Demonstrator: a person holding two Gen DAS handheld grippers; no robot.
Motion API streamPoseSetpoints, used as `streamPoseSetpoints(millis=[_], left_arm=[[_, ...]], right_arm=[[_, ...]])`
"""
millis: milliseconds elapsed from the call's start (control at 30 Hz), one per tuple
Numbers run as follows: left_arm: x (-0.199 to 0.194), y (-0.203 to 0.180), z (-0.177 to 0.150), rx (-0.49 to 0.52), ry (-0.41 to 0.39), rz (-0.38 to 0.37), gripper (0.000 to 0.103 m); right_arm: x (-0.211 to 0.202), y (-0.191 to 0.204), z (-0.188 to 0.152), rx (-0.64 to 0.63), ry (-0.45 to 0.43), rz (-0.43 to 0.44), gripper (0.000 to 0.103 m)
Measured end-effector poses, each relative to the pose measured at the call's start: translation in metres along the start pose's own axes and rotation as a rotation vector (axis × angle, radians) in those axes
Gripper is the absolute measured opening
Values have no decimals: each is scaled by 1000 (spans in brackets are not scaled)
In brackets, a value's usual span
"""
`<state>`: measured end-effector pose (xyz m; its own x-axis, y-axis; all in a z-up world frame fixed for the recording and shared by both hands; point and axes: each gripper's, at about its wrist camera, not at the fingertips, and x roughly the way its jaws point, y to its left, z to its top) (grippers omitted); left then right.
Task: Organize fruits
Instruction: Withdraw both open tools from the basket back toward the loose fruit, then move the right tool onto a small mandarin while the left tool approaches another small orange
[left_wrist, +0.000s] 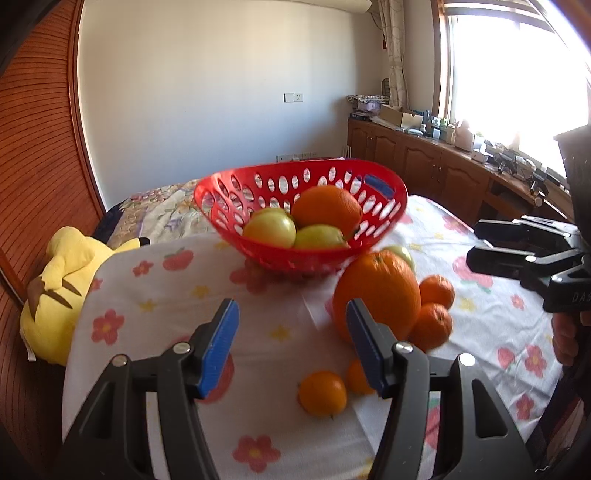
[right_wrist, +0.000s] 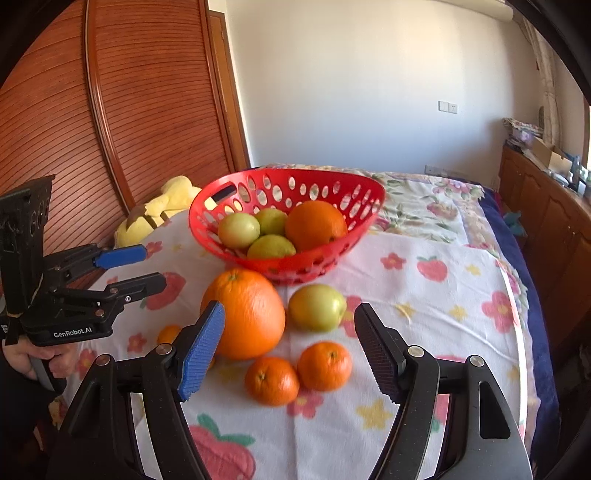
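Both claws agape, nothing gripped: right gripper w/ big orange just ahead of its blue pad, green fruit ahead btwn pads, two mandarins just below; left gripper over bare cloth. Red basket beyond, already w/ orange + three green fruits. Risk, prob.: bumping the round orange on approach, rolling it into mandarins & off table; pinching wide orange off-centre, likely slipping out.

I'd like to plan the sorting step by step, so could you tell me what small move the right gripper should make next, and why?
Probably ease the right gripper forward and down over the green apple. Its jaws stand open with nothing between them, the apple lies loose on the cloth just ahead, and the red basket behind already holds three like it plus an orange.
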<state>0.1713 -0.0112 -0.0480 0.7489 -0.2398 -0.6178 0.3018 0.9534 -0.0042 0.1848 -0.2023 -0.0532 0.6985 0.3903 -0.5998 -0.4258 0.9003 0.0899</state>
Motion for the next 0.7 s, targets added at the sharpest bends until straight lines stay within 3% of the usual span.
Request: streamPoseSetpoints(millis=[700], left_arm=[[10,-14,-56,-17,81,13,61]], right_arm=[[13,22,-55,23,64,7,70]])
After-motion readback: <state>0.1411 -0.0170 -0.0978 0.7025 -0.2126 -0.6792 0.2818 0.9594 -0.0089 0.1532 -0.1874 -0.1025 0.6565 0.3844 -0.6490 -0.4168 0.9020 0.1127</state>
